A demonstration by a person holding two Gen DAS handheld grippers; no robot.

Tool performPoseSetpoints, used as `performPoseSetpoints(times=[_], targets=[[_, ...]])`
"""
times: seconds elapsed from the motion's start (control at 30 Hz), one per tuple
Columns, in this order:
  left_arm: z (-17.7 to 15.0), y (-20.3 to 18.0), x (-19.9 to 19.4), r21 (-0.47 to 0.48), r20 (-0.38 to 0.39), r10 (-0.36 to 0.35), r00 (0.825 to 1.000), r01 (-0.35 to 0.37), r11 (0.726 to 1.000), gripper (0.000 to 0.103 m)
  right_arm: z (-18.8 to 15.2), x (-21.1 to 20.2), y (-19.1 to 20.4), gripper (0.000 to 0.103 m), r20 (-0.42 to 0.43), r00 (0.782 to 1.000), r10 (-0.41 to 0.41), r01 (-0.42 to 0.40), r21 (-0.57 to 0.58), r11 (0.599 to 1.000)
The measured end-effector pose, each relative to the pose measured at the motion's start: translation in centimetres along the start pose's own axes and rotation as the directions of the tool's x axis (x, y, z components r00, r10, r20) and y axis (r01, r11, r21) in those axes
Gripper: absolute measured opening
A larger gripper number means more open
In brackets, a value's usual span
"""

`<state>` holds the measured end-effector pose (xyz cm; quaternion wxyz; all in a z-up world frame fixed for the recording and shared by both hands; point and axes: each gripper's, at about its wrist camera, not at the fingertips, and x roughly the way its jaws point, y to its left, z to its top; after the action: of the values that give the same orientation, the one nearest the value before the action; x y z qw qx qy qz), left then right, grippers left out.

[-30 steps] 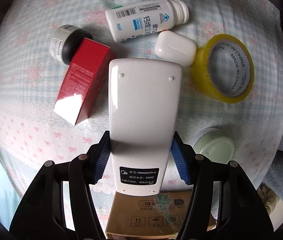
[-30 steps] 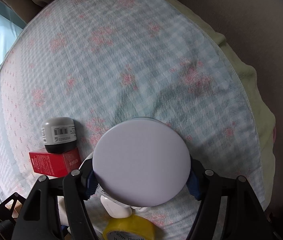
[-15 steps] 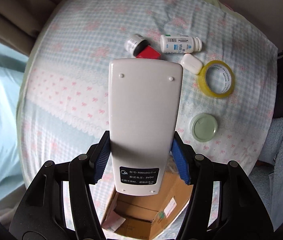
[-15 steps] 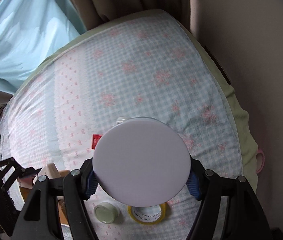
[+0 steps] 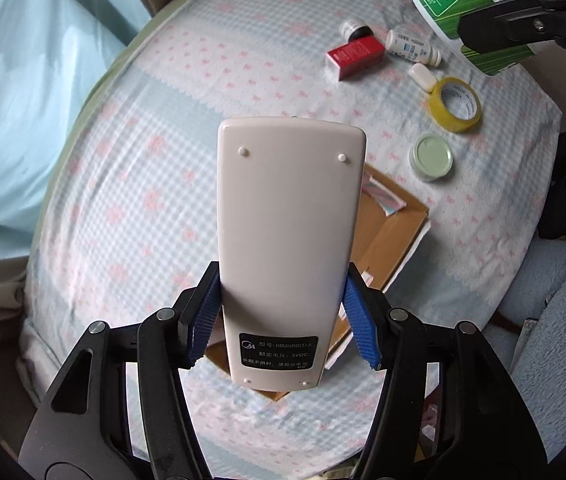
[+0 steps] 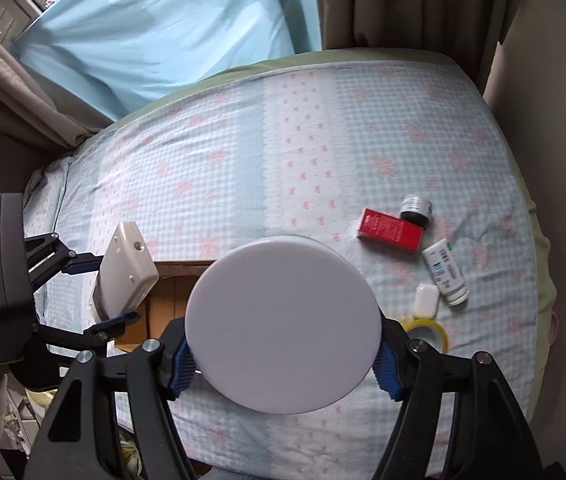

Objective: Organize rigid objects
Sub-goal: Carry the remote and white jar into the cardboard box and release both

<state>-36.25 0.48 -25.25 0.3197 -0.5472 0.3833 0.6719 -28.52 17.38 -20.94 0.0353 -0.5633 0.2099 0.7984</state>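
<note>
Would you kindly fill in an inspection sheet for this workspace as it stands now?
Surface: bed under a blue checked sheet with pink flowers.
Job's things: open cardboard box on the sheet; white remote and green-labelled tub held above it.
Clutter: red carton, dark-capped jar, white bottle, white earbud case, yellow tape roll, green-lidded jar, all lying loose on the sheet.
Grippers: left tongs shut on the remote; right tongs shut on the tub.
Cables: nothing seen.
Surroundings: pale blue curtain, beige drapes, wall on the right.
</note>
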Motion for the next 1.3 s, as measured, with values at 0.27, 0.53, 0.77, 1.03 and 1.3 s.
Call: performPoseSetpoints(times=[0.27,0.53,0.77,1.03,1.3], targets=[[-7.4,4.1,4.6,-0.047,-0.032,-0.026,0.999,0.025,0.999,0.055,-3.1,4.7,7.6,0.067,-0.059,0.998,0.024,-0.022,0.025,0.999],[-9.2,5.8,8.0,-0.005,-0.036,-0.087,0.996,0.087,0.996,0.055,-5.8,10.2,11.0,0.066,-0.130,0.991,-0.014,0.018,0.026,1.000],[-7.5,4.9,11.7,0.122,-0.088,-0.084,0.993,0.095,0.988,0.055,-5.9,14.7,11.6,0.067,-0.172,0.983,-0.070,0.060,-0.063,0.996],[-6.1,3.5,17.0,0.173,-0.127,-0.138,0.982,0.158,0.972,0.055,-6.7,20.5,11.6,0.067,-0.229,0.967,-0.108,0.048,-0.252,0.966],[-6.6,3.5,21.5,0.169,-0.148,-0.162,0.976,0.187,0.968,0.055,-7.7,25.0,11.3,0.067,-0.269,0.956,-0.118,0.038,-0.287,0.957]])
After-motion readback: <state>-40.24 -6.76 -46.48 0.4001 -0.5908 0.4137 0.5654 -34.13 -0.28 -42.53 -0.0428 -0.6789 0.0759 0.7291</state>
